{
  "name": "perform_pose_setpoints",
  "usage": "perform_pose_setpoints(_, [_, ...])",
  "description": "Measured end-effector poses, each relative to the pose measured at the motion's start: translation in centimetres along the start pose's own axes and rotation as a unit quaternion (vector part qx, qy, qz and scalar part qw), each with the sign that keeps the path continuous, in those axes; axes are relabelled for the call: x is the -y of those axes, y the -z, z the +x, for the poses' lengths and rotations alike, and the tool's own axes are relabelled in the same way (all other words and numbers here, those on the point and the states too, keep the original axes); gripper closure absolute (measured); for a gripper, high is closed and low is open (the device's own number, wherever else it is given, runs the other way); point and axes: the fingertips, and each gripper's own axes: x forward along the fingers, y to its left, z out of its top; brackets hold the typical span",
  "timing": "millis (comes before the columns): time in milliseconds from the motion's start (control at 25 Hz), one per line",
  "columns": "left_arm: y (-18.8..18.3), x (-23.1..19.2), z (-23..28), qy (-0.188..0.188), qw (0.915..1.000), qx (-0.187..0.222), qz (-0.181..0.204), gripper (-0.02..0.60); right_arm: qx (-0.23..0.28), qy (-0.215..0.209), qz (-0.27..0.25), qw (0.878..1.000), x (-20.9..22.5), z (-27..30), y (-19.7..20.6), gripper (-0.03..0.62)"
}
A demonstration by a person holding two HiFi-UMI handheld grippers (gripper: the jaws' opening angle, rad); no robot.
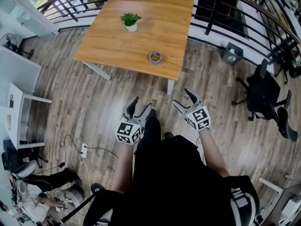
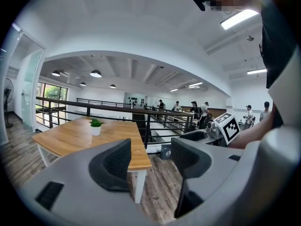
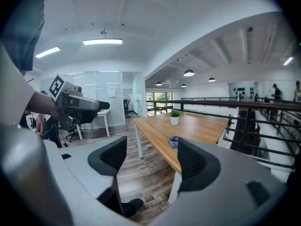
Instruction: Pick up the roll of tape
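The roll of tape (image 1: 155, 57) lies flat near the front edge of the wooden table (image 1: 117, 41); it also shows as a small blue ring (image 3: 173, 141) in the right gripper view, partly behind a jaw. My left gripper (image 1: 140, 105) is held over the floor in front of the table, open and empty. My right gripper (image 1: 183, 98) hangs beside it, nearer the table's front right leg, open with nothing between its jaws. Both are well short of the tape. In the left gripper view the left gripper (image 2: 150, 161) faces the table's corner, and the tape is not seen.
A small potted plant (image 1: 130, 21) stands at the table's middle back. A black railing (image 1: 221, 27) runs behind and to the right. An office chair (image 1: 265, 95) stands at the right, white desks (image 1: 19, 107) at the left, and a power strip with cables (image 1: 83, 150) lies on the floor.
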Motion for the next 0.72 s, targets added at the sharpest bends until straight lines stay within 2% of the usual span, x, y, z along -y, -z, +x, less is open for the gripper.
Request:
perform_pose_setpoints(280, [-0.5, -1.0, 3.0, 0.034, 0.9994, -0.008, 0.003, 0.305, -0.003, 0.026, 0.011, 1.0, 1.5, 0.8, -0.9, 0.244])
perform_pose_setpoints(720, [-0.3, -3.9, 7.5, 0.078, 0.9968, -0.019, -0.004, 0.305, -0.028, 0.07, 0.03, 0.997, 4.4, 2.7, 0.3, 0.244])
